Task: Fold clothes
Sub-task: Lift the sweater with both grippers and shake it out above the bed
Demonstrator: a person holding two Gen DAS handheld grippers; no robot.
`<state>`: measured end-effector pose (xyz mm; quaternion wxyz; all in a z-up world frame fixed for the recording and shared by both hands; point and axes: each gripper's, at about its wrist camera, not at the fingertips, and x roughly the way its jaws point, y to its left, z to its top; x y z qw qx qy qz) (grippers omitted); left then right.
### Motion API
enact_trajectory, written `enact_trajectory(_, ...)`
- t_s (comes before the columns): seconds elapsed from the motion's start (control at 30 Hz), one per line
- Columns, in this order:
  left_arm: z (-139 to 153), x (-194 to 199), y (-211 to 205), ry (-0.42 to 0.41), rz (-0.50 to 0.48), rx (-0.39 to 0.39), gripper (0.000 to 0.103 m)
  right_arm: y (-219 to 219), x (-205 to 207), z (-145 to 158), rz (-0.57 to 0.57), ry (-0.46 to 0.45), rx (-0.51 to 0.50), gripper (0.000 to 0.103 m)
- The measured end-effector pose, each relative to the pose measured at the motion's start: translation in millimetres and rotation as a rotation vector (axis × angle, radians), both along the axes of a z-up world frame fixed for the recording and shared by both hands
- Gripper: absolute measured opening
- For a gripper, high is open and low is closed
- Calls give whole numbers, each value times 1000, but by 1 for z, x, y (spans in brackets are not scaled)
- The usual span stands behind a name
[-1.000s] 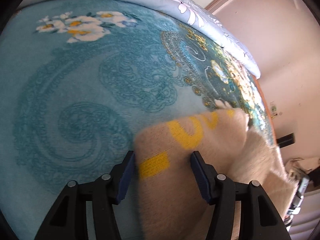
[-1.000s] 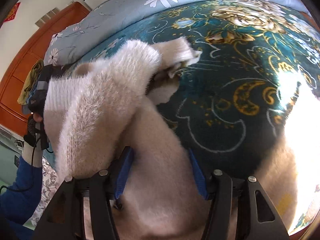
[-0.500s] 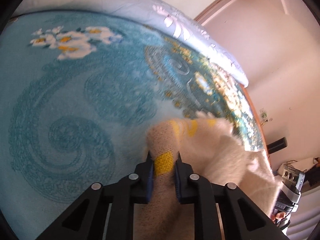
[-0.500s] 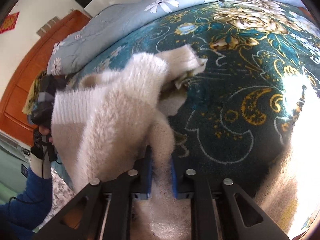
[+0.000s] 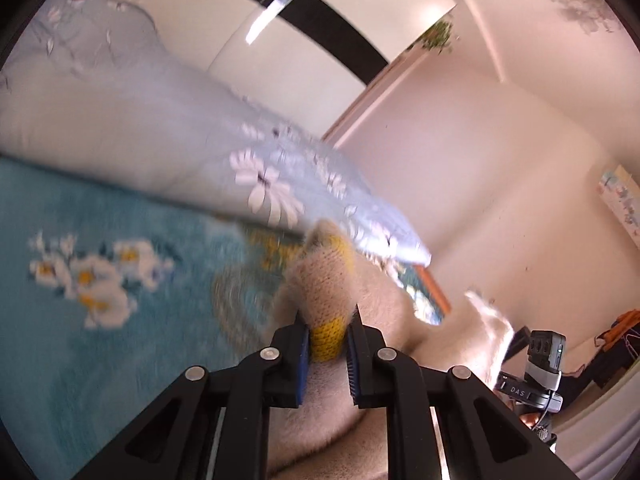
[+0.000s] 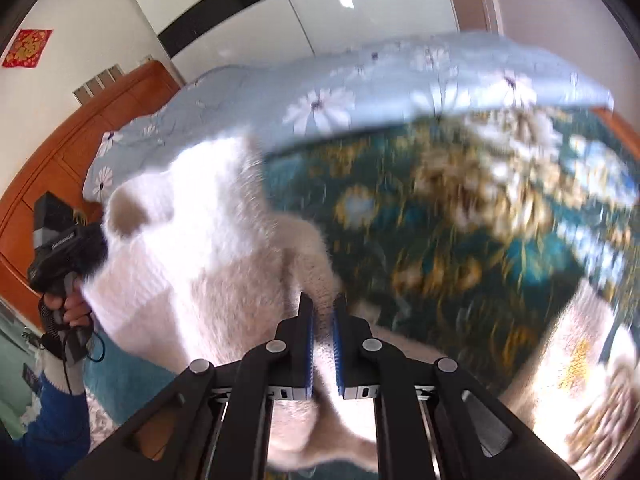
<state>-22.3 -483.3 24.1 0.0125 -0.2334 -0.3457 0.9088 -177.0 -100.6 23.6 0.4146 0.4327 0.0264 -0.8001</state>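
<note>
Fuzzy cream sweater (image 6: 208,248), thick knit, with yellow patches showing at the left claw (image 5: 329,334). That claw is pinching a bunched fold right on a yellow patch, the cloth standing up past its tips. The right claw (image 6: 323,320) is pressed tight on another fold, the sweater billowing up to its left, above the teal flowered blanket (image 6: 460,216) on the bed.

Both grippers had their jaws clamped on the sweater (image 6: 224,264): left gripper (image 5: 328,336) above the bed, right gripper (image 6: 323,324) too.
</note>
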Motion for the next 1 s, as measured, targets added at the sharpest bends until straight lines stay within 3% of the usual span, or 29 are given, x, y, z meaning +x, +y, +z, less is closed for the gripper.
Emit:
enact_trajectory(0.1,13,-3,-18,67,27,-14,16,-15,-16,33,-16,98,-39,7)
enact_trajectory(0.13,12,-6,-24,63,30,-10,16,-16,-19,42,-20,122,-64,0)
enact_trajectory(0.23,-11,-12,-30,1,42,-3,16,-20,-31,53,-25,140,-101,0)
enact_trajectory(0.3,-31,-12,-31,-37,51,2,16,-24,-35,45,-35,135,-71,0)
enact_trajectory(0.6,-86,74,27,-63,-63,0,16,-31,-44,-36,3,23,58,0)
enact_trajectory(0.8,-124,131,66,-80,-139,-1,17,-40,-41,-52,36,13,75,0)
enact_trajectory(1.0,-150,144,91,-160,-144,-4,17,-39,-28,-50,59,16,42,1)
